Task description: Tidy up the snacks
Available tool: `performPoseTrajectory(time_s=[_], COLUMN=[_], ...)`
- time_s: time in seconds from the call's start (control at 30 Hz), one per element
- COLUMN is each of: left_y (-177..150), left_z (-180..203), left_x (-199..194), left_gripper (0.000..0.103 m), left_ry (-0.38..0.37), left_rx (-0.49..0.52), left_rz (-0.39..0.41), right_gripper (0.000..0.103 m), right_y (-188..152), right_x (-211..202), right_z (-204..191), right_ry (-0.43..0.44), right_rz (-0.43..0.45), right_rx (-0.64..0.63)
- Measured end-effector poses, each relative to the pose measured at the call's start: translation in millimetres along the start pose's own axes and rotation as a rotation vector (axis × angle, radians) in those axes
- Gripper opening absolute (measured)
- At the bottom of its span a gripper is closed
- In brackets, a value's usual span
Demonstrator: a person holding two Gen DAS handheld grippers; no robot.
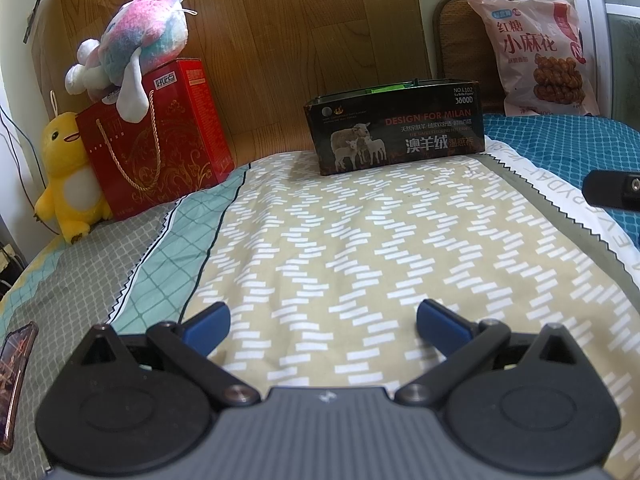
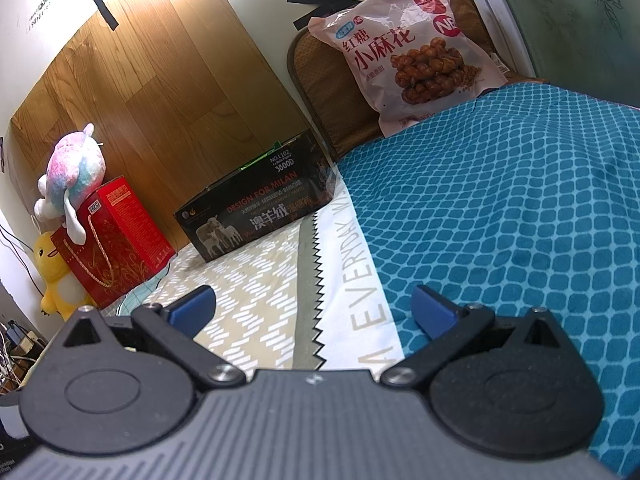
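Snacks in sight come to one: a single pink bag [image 1: 536,56] of twisted dough sticks, standing upright at the head of the bed against a woven chair back [image 1: 460,44], on the far edge of the blue patterned blanket [image 2: 520,208]. One dark open-topped box [image 1: 400,128], printed with three sheep, sits on the beige quilt [image 1: 340,248] near the wooden board, to the left of the bag and apart from it; something green shows just over its rim, too little to identify.

Two grippers are in play. The left gripper [image 1: 323,322] hovers over the beige quilt with its two blue fingers spread wide and nothing between them. The right gripper [image 2: 313,307] hangs over the seam between quilt and blue blanket, its two blue fingers likewise wide apart and empty.

At the far left stand one red gift bag [image 1: 160,148] with a rope handle, one pastel plush toy [image 1: 132,52] lying on top of it, and one yellow plush duck [image 1: 66,176] beside it. One phone [image 1: 16,380] lies at the left edge.
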State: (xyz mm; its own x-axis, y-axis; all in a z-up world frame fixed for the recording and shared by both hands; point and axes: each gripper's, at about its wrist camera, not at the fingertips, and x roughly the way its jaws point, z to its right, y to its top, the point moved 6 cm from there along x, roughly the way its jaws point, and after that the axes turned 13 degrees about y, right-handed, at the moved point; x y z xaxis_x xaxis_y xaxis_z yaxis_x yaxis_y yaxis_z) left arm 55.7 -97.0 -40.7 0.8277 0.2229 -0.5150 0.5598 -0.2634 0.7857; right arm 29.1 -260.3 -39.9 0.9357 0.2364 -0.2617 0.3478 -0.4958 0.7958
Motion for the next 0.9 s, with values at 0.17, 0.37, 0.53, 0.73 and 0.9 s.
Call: performPoseTrajectory(time_s=[0.17,0.37,0.53,0.73,0.9], left_y=[0.0,0.3,0.3,1.1,2.4], left_z=[0.1,0.7,-1.6,-2.8,2.8], left_x=[-0.1,-0.3,2.7,6.0,1.7], left_gripper=[0.103,0.103,0.103,0.103,0.103], left_ry=[0.0,0.002,-0.019,-0.029,0.009], left_rx=[0.003,0.008,-0.011,-0.032,0.002], left_rz=[0.002,0.004,-0.011,-0.026,-0.004], right_gripper=[0.103,0.103,0.103,0.103,0.103], right_y=[0.4,0.6,0.8,1.0,0.8], right_x=[-0.1,-0.2,-0.3,0.4,-0.3], right_z=[0.1,0.2,0.2,0.5,0.1], right_ry=[0.001,0.001,0.002,0.002,0.004], right_rz=[0.0,-0.001,-0.001,-0.002,0.0], right_rx=[0.0,0.0,0.0,0.0,0.001])
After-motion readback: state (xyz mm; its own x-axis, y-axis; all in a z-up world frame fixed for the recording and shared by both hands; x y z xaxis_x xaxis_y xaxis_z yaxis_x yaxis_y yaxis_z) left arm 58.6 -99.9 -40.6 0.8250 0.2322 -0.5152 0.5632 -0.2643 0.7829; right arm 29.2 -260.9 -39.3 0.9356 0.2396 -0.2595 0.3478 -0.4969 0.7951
